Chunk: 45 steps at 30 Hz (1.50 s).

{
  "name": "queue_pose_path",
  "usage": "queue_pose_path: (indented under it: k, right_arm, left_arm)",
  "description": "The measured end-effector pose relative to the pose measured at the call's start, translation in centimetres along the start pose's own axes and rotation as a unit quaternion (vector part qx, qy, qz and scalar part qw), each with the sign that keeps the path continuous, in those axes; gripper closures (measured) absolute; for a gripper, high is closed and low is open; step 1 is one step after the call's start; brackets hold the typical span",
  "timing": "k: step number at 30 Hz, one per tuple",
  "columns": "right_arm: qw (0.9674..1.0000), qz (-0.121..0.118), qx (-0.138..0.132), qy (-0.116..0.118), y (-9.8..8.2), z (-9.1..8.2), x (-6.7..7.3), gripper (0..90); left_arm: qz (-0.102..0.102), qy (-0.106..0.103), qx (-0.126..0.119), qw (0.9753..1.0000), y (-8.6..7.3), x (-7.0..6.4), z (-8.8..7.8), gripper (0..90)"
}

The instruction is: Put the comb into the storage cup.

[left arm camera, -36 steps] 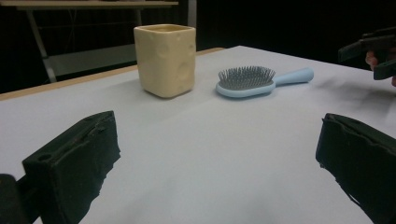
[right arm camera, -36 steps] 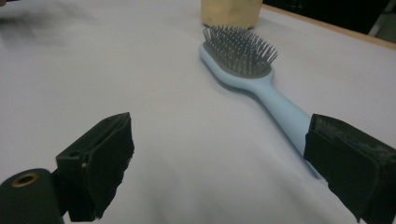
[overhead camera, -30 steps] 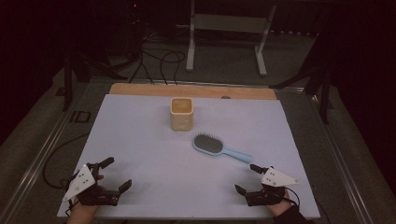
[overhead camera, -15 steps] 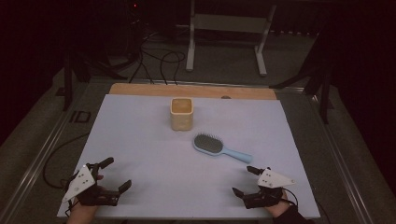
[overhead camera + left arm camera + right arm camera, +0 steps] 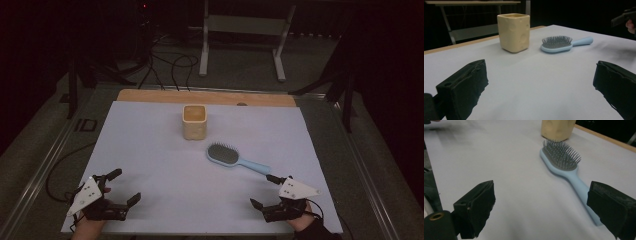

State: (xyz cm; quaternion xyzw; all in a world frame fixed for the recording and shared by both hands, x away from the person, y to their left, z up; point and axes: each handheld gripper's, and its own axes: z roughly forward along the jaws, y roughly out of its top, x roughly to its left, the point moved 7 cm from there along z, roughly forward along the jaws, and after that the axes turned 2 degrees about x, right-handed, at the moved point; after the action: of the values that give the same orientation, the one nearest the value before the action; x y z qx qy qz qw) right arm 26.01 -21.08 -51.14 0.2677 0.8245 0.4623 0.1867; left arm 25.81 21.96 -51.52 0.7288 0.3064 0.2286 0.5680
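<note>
One table (image 5: 150,150), white sheet over it, wooden strip at the far edge. Two grippers, one cup, one brush.

Left gripper (image 5: 123,186): jaws spread wide, nothing between them, low over the near left corner. Right gripper (image 5: 265,190): jaws spread wide, empty, near right corner.

Cup (image 5: 194,121): yellow, square, upright, well ahead of both grippers, nearer the far edge. Brush (image 5: 235,158): light blue, bristles up, lying flat just beside the cup; handle end points at the right gripper and lies near its outer jaw, apart from it.

Left gripper view shows the dimpled cup wall (image 5: 514,32) and the brush (image 5: 564,44) side-on, which the high view cannot resolve. Right gripper view shows the brush (image 5: 564,163) handle running toward the right-hand jaw; contact cannot be told there.
</note>
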Motion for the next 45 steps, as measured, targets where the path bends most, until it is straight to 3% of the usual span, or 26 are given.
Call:
queue_pose_path:
  k: [20,27,38,45]
  right_arm:
    - [0.9994,-0.033,-0.007,-0.013,4.1,-0.6,-2.2,7.6]
    - [0.9992,-0.038,-0.002,-0.014,5.4,-0.4,-3.7,7.5]
    - [0.998,-0.06,0.018,-0.002,6.9,0.6,-4.6,7.3]
    - [0.9967,-0.063,0.044,0.026,7.3,2.1,-5.1,7.2]
  left_arm:
    - [-0.001,-0.003,0.001,1.0,0.0,-0.1,0.0,0.0]
    - [0.002,-0.003,0.001,1.0,0.0,-0.1,-0.1,0.0]
    - [0.001,-0.003,0.0,1.0,0.1,-0.2,-0.1,0.0]
    - [0.001,-0.004,-0.002,1.0,0.1,-0.2,-0.1,0.0]
